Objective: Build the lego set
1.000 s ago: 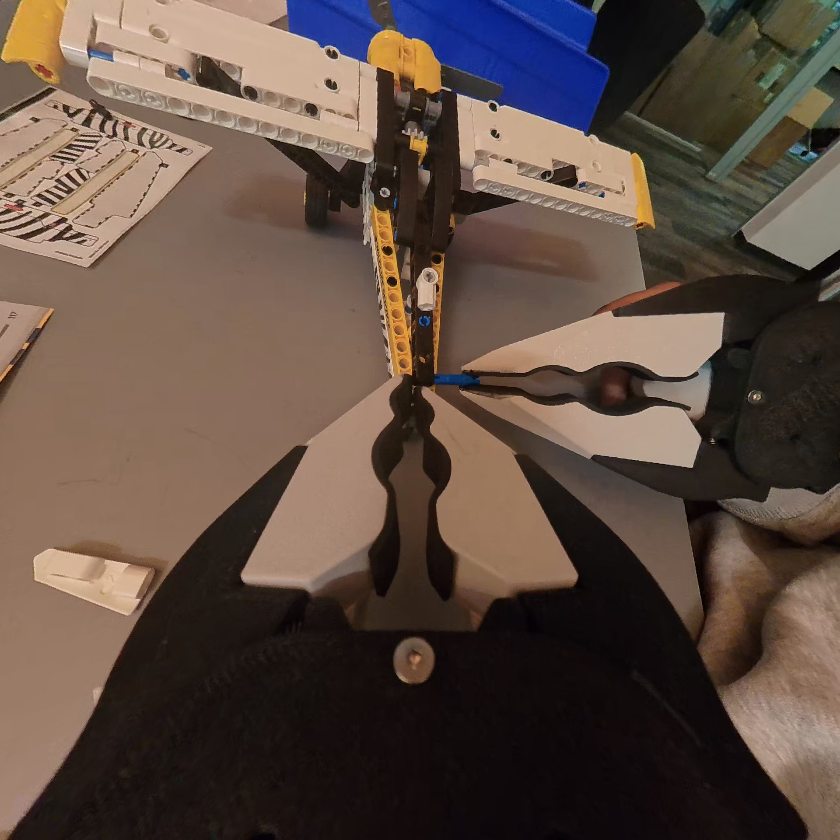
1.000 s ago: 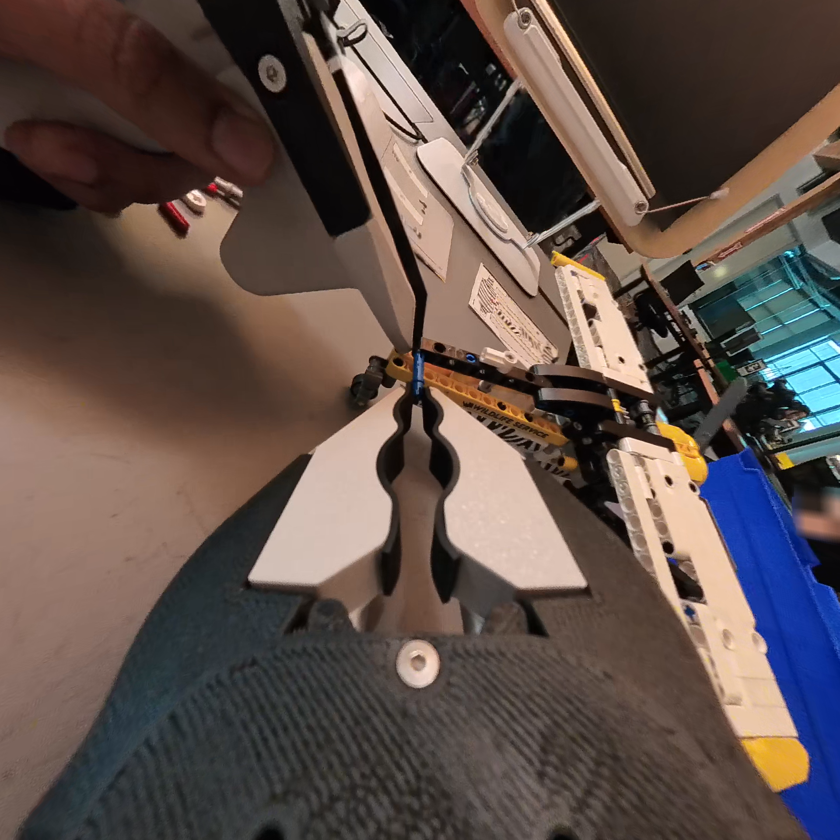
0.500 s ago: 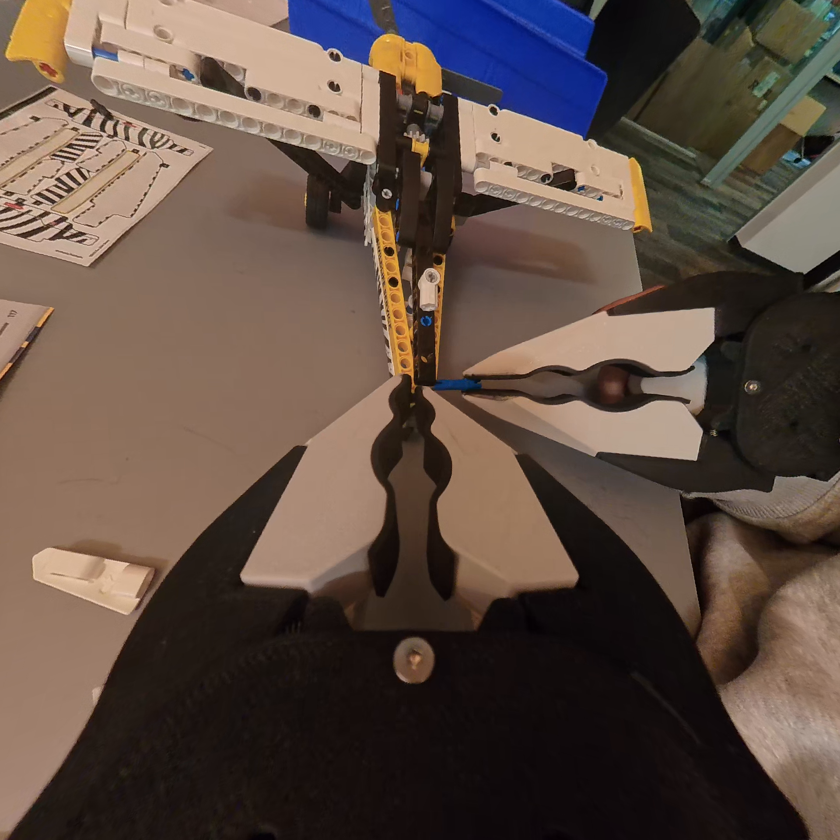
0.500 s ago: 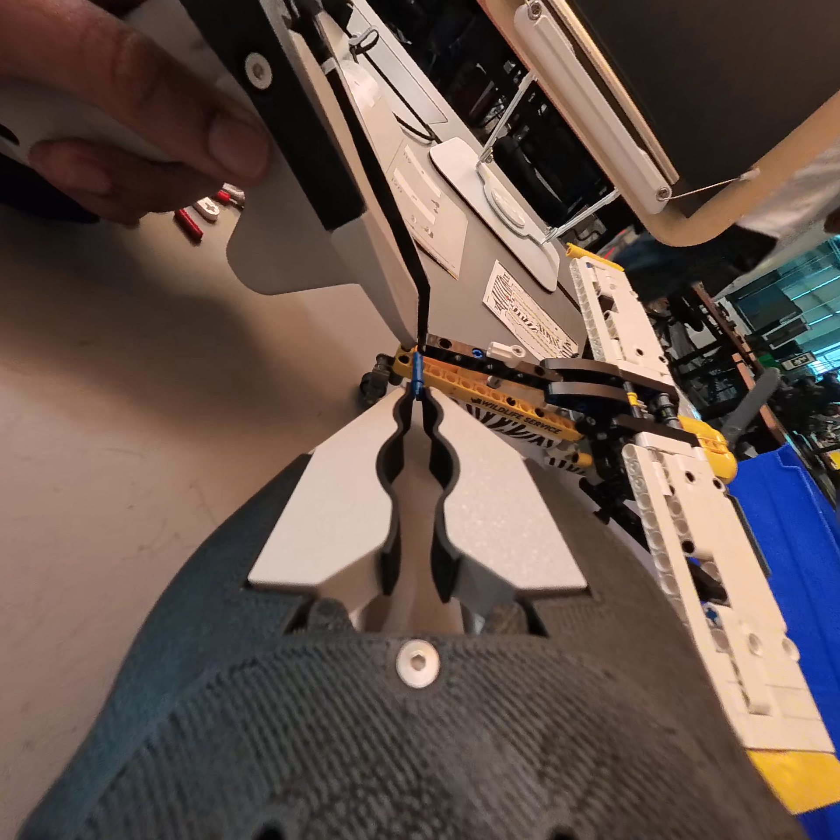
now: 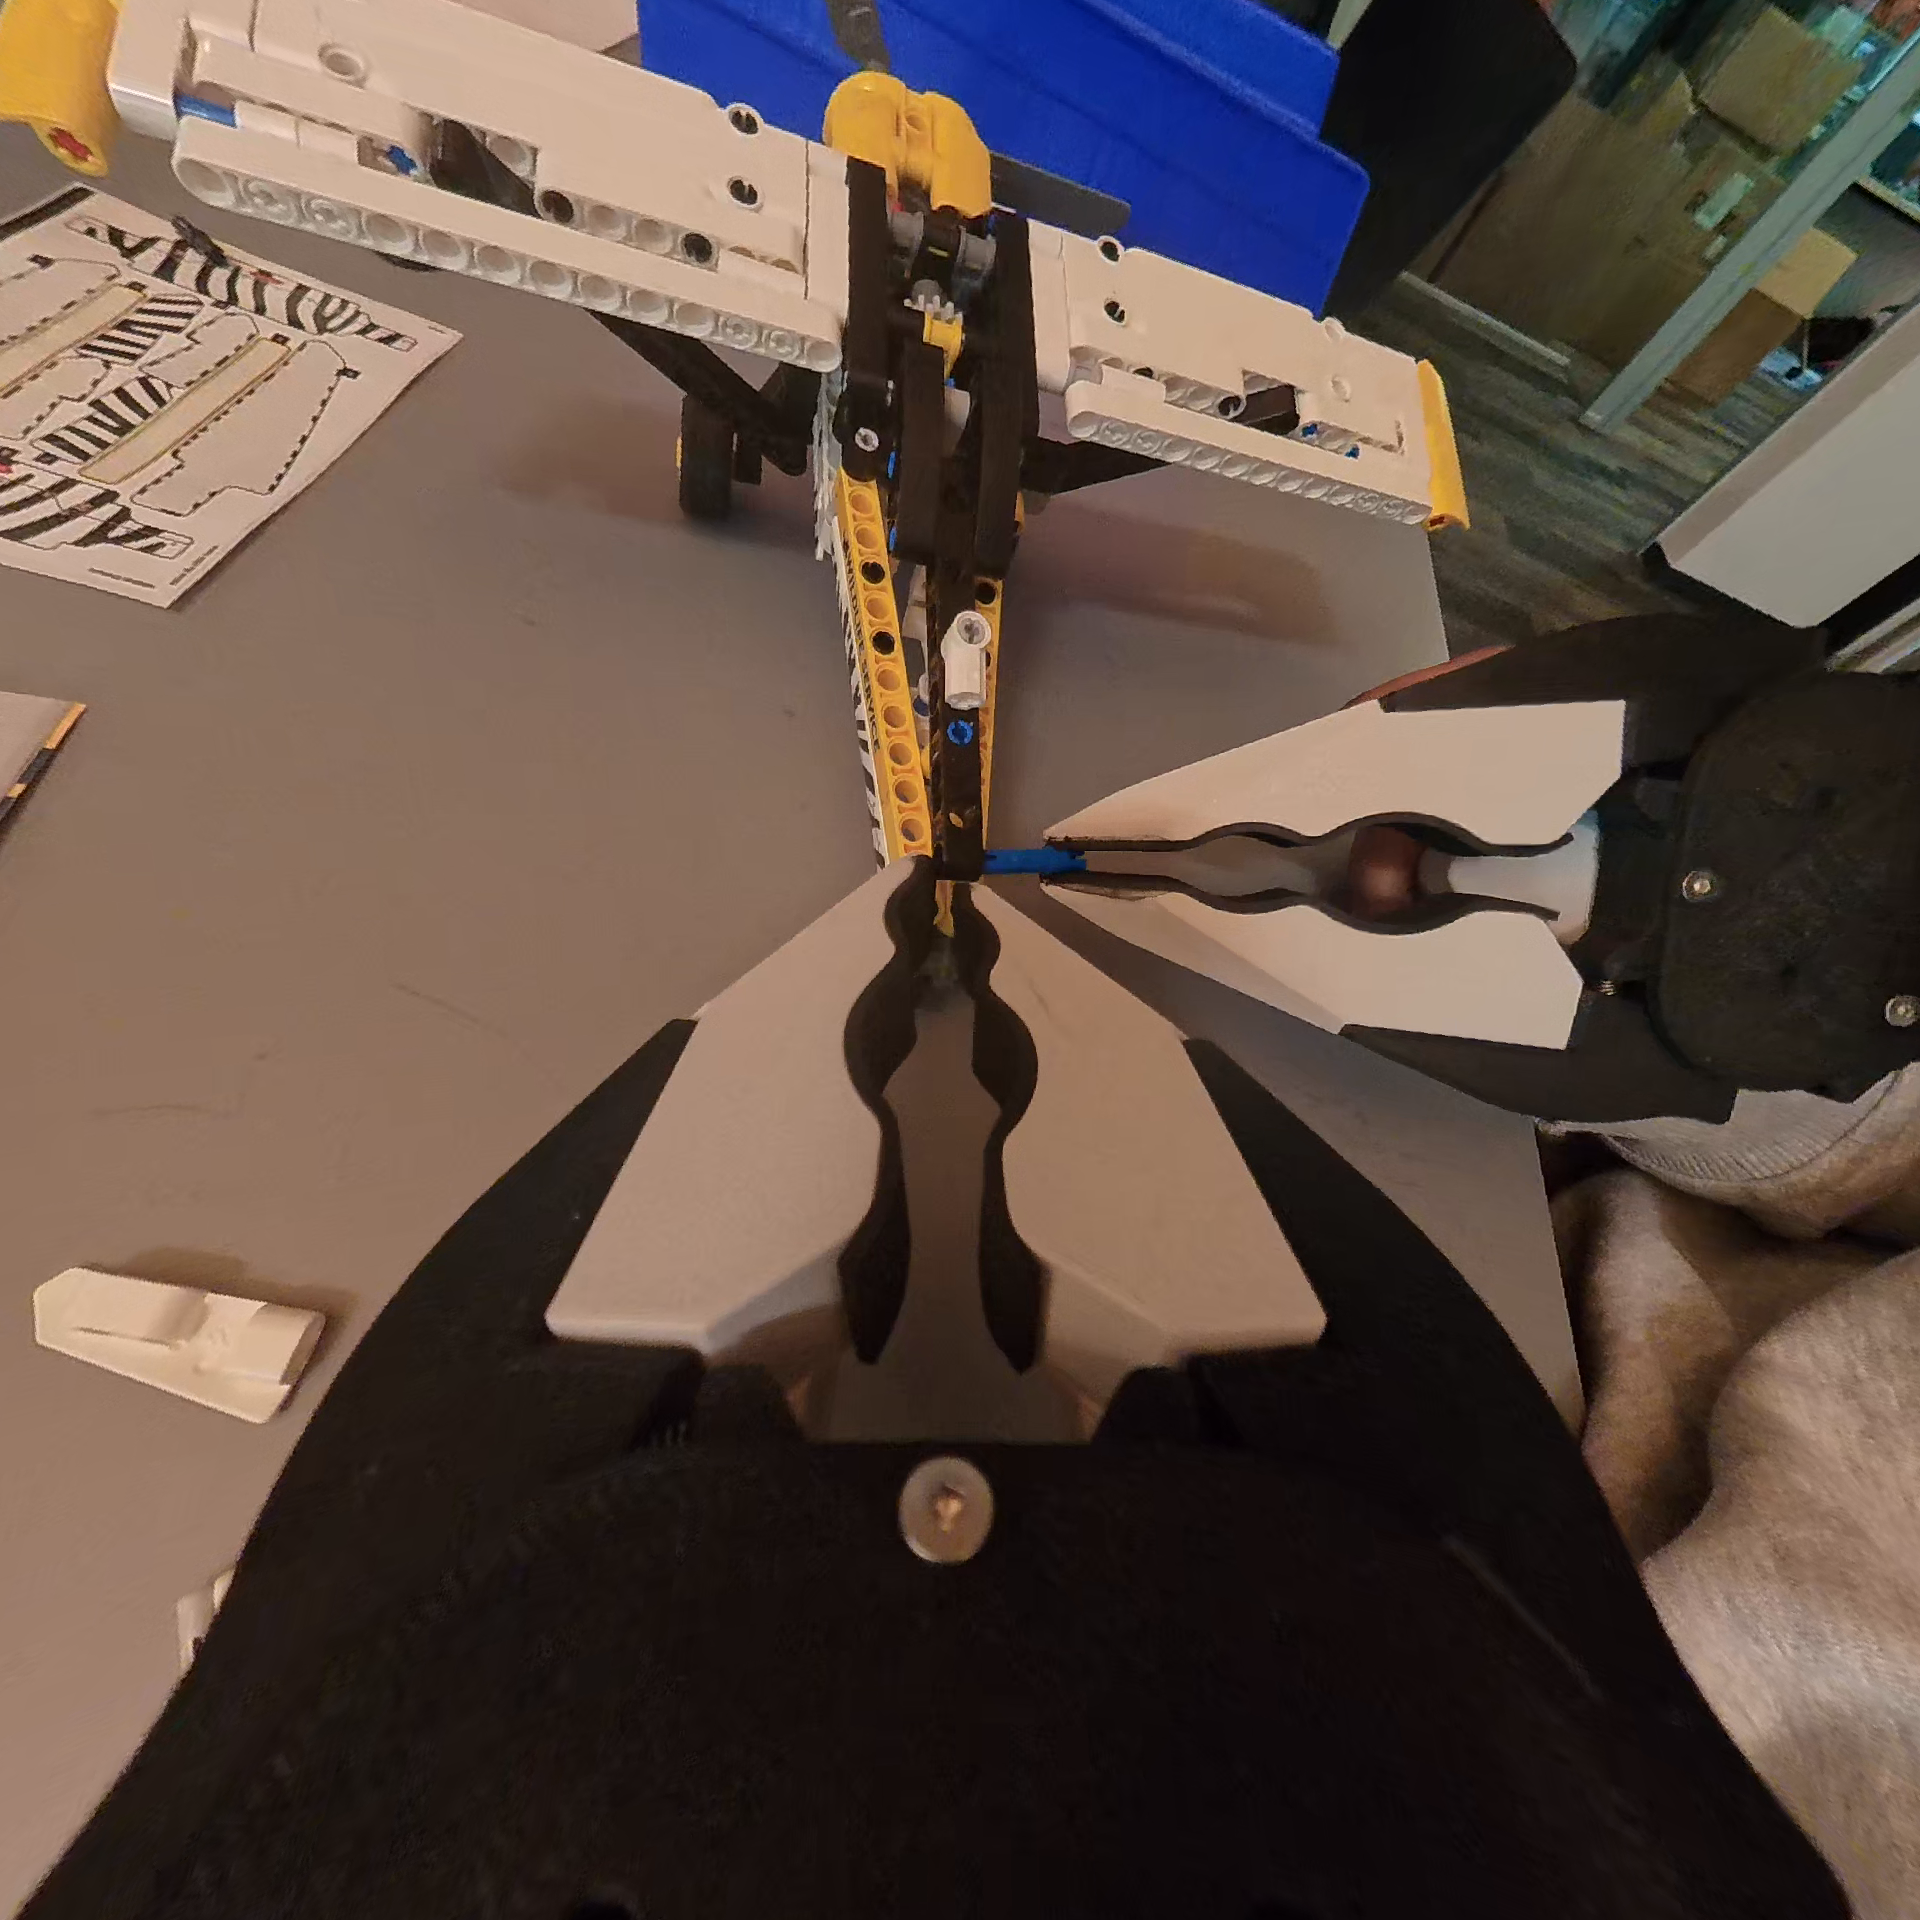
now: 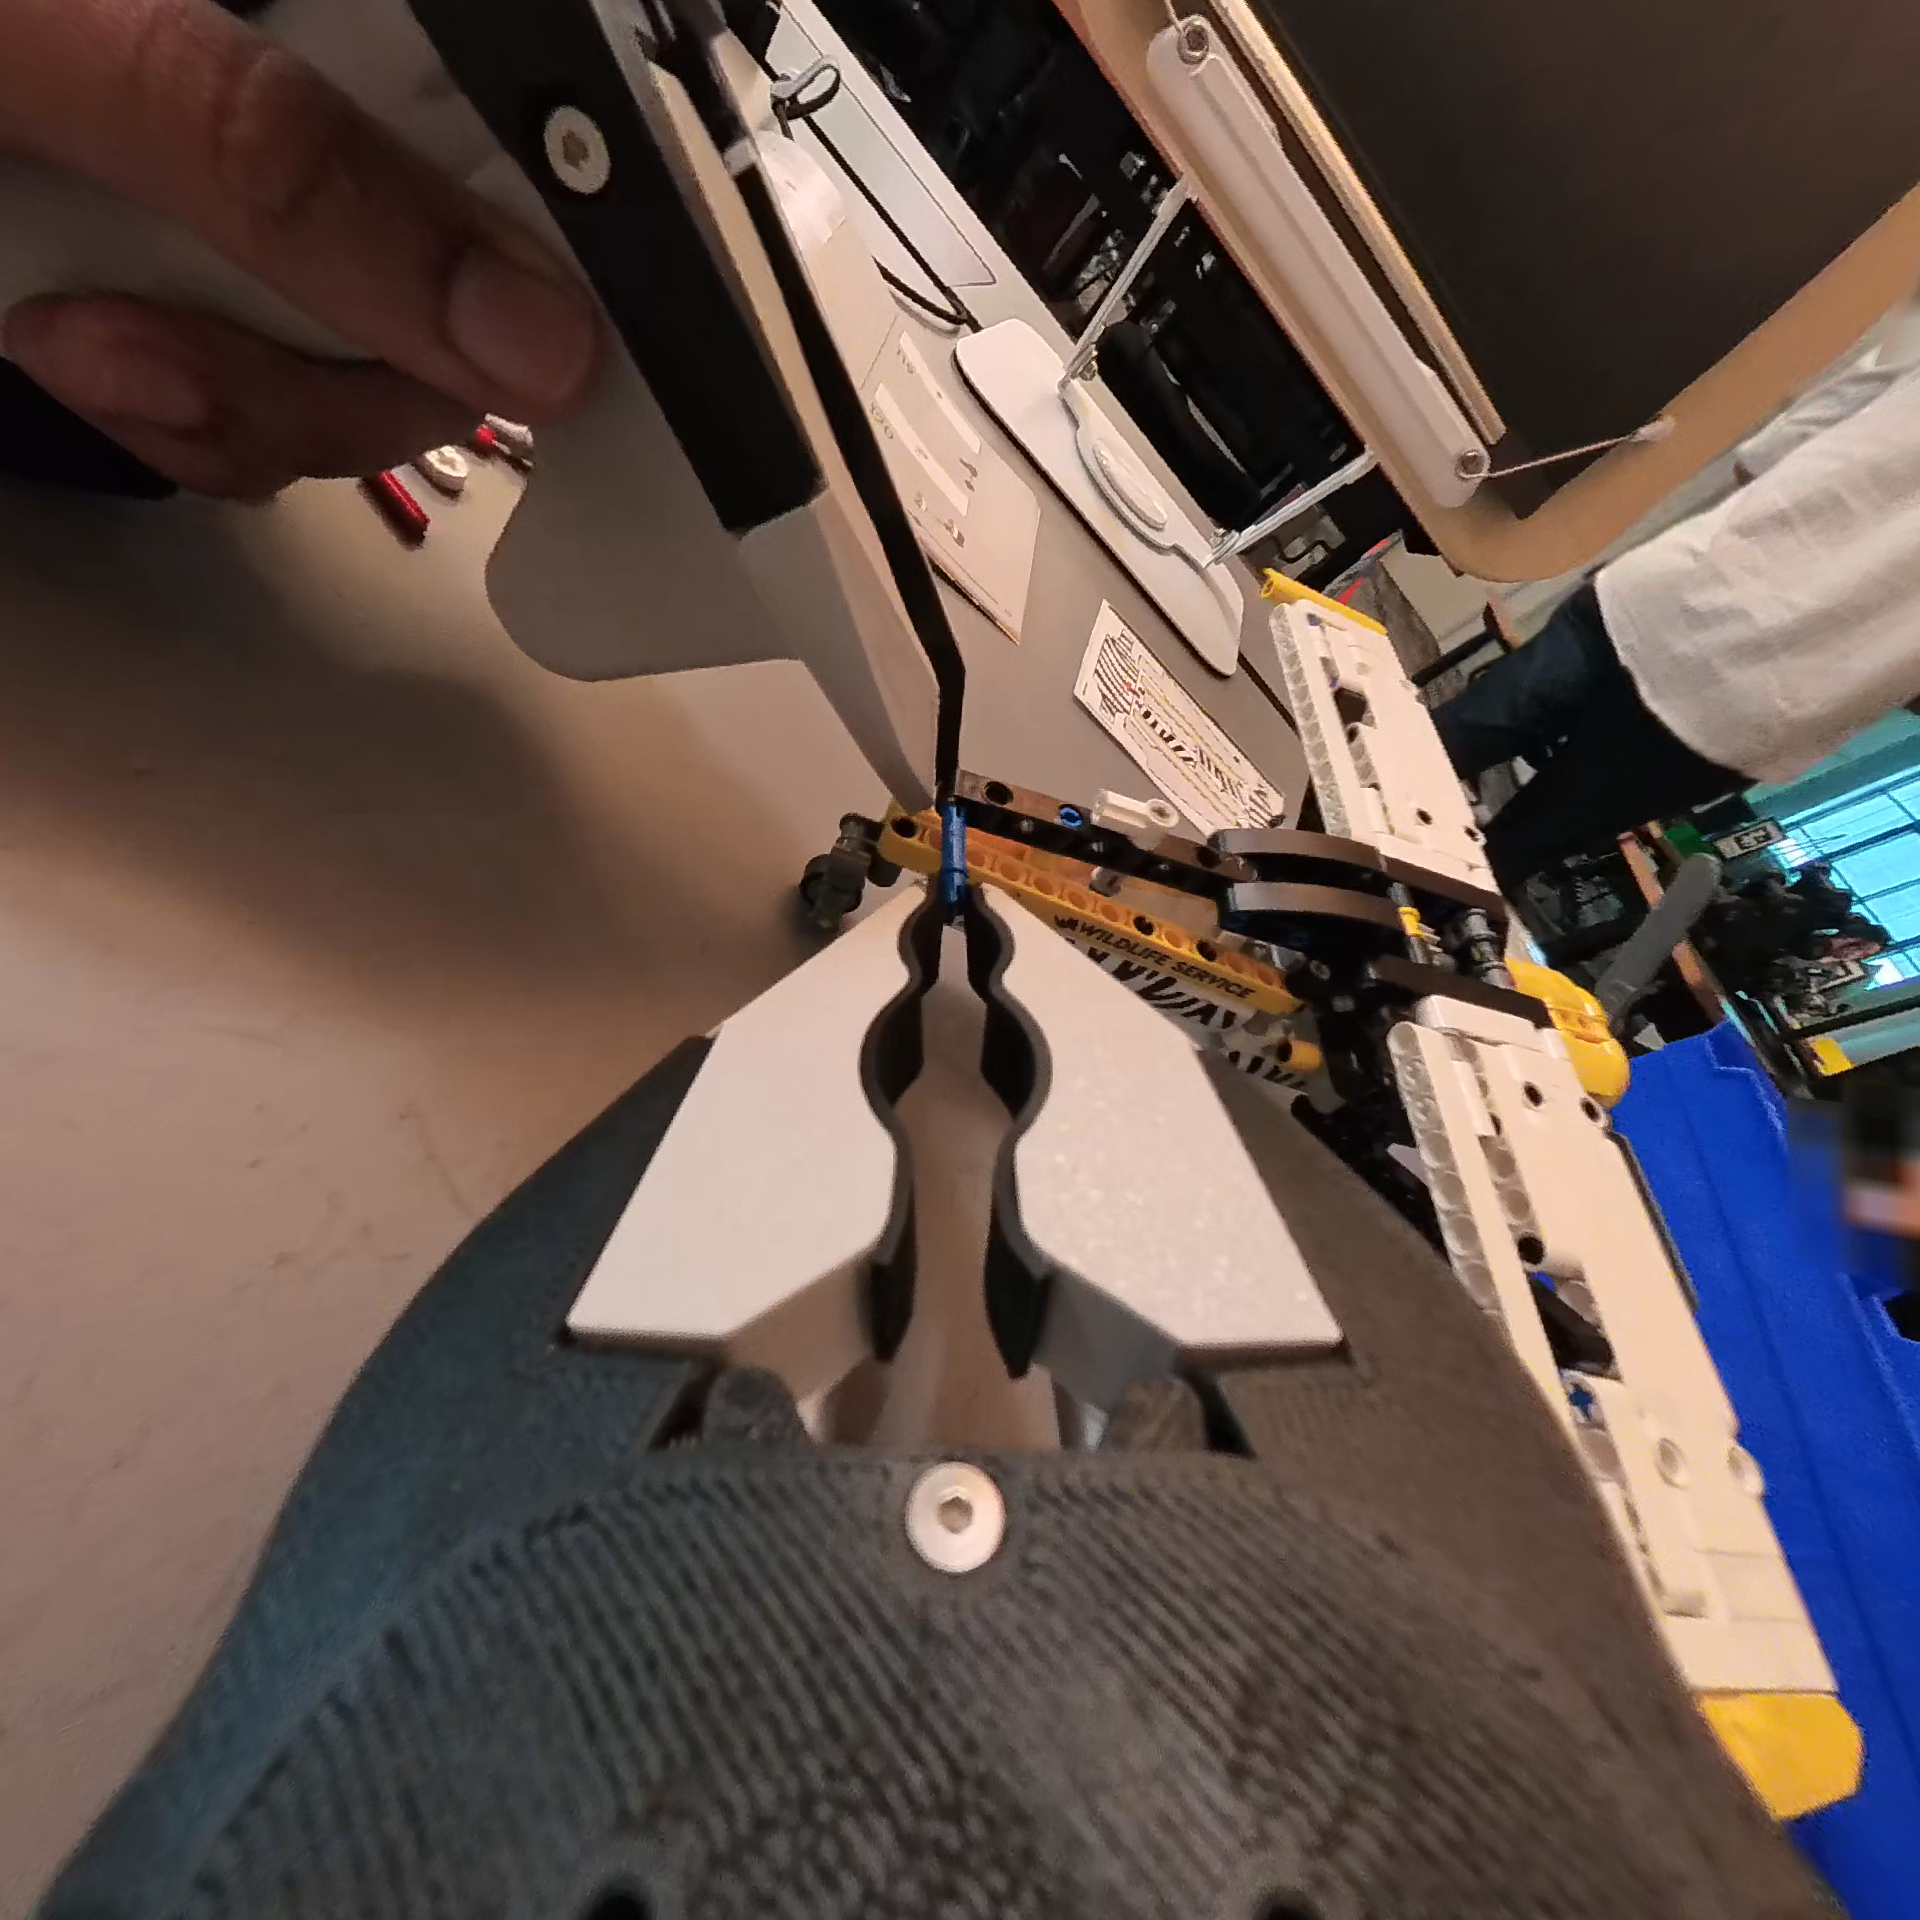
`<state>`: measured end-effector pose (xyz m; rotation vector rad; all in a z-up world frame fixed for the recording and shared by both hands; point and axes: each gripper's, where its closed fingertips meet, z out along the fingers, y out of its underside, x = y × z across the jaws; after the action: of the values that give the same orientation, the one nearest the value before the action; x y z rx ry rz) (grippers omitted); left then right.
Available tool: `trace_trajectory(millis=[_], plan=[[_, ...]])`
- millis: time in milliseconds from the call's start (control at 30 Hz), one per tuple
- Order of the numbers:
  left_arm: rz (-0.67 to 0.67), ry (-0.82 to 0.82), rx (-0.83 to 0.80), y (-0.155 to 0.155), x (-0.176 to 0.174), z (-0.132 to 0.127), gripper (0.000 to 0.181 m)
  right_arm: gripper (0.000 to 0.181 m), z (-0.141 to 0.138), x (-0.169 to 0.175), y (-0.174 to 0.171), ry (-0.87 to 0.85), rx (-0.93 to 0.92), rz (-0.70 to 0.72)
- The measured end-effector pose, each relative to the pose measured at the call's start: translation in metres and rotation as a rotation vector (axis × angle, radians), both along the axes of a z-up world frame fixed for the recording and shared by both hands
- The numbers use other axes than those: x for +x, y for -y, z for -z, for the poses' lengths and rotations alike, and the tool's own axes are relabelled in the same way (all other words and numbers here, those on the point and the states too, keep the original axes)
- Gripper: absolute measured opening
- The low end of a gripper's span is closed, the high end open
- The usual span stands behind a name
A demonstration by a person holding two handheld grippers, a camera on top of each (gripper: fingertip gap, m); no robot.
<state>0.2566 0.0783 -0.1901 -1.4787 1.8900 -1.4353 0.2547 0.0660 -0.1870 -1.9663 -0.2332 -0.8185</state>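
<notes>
A white, yellow and black lego plane (image 5: 904, 343) stands on the grey table (image 5: 468, 831) with its tail towards me. My left gripper (image 5: 940, 885) is shut on the end of the plane's tail beams (image 5: 961, 769). My right gripper (image 5: 1047, 860) comes in from the right and is shut on a thin blue pin (image 5: 1023, 858) whose tip sits in the side of the tail end. In the right wrist view the right gripper (image 6: 951, 906) holds the blue pin (image 6: 952, 847) against the yellow tail beam (image 6: 1091, 912), with the left gripper (image 6: 940, 779) reaching down from above.
A sticker sheet (image 5: 187, 384) lies at the back left and a blue bin (image 5: 1091, 125) stands behind the plane. A loose white panel piece (image 5: 177, 1340) lies at the front left. Small red and white parts (image 6: 416, 488) lie beyond a hand (image 6: 260, 260). The table edge (image 5: 1496, 1039) runs close on the right.
Both grippers keep their holds and the pin stays at the tail end. The right wrist view has tilted slightly, and a person in white has come into view at its back right.
</notes>
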Motion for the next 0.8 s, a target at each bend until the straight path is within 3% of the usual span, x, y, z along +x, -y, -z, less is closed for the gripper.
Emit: trace_trajectory(millis=[167, 333, 667, 800], plan=[[-0.003, 0.006, 0.020, 0.0005, -0.0002, 0.0001, 0.007, 0.003, 0.0004, 0.0012, -0.0013, 0.064, -0.031, 0.017], [0.024, 0.027, 0.031, 0.0071, -0.0027, -0.0021, 0.023, 0.003, 0.0005, 0.0010, -0.0019, 0.076, -0.033, 0.017], [-0.038, 0.001, 0.037, -0.0015, 0.0016, 0.0019, 0.000, 0.003, -0.0003, -0.0001, -0.0025, -0.011, 0.003, -0.005], [-0.048, 0.002, 0.066, -0.0017, 0.0022, 0.0033, 0.000, 0.003, 0.0005, 0.0001, -0.0030, -0.046, 0.009, -0.010]])
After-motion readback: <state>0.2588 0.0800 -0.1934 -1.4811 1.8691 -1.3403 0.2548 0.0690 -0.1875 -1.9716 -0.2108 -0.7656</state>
